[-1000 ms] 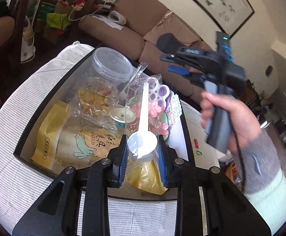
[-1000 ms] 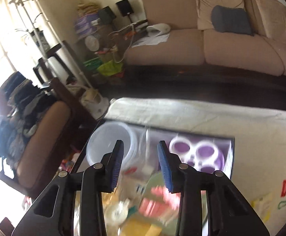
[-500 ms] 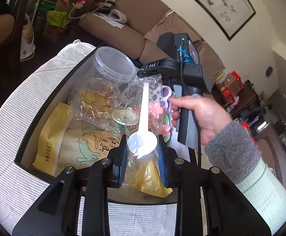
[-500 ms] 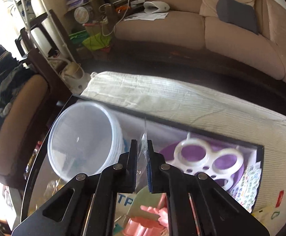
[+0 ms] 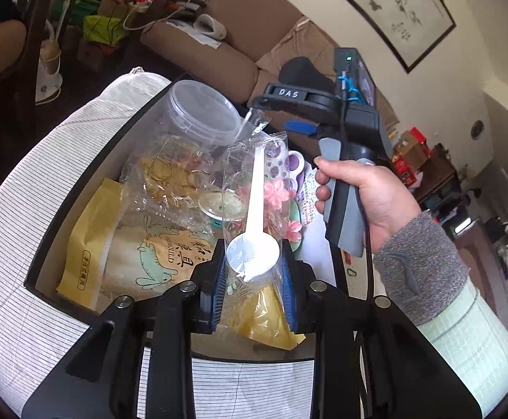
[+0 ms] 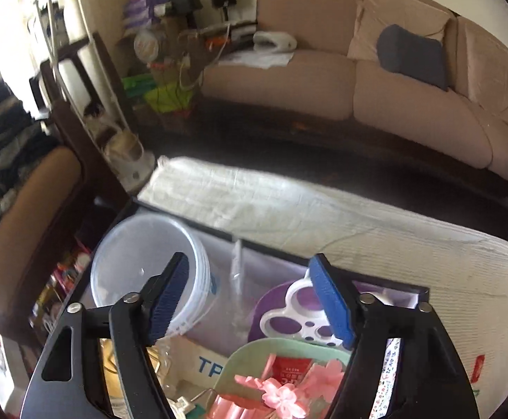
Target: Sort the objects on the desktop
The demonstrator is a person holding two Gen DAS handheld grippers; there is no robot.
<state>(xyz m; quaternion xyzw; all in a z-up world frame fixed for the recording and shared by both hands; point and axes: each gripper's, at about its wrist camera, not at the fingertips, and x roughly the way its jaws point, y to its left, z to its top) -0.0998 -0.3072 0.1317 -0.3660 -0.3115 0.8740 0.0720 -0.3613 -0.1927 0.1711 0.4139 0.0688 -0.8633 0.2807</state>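
The left gripper (image 5: 253, 276) grips the bagged spoon (image 5: 254, 216) above the crowded box (image 5: 41, 262) — right gripper (image 6: 250, 296) jaws opening, empty; sorting barely started.

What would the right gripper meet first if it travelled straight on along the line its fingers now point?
Probably the upright top edge of the clear spoon packet, which stands between the opening jaws of the right gripper without touching either pad. Depth is unclear; beyond it lies the box's far wall.

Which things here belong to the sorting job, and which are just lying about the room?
Job in hand:
- wrapped white spoon, clamped in the left gripper
- right gripper, jaws opening, touching nothing
- black box
- clear tub
- yellow pouch

Lying about:
- sofa
- grey cushion
- framed painting
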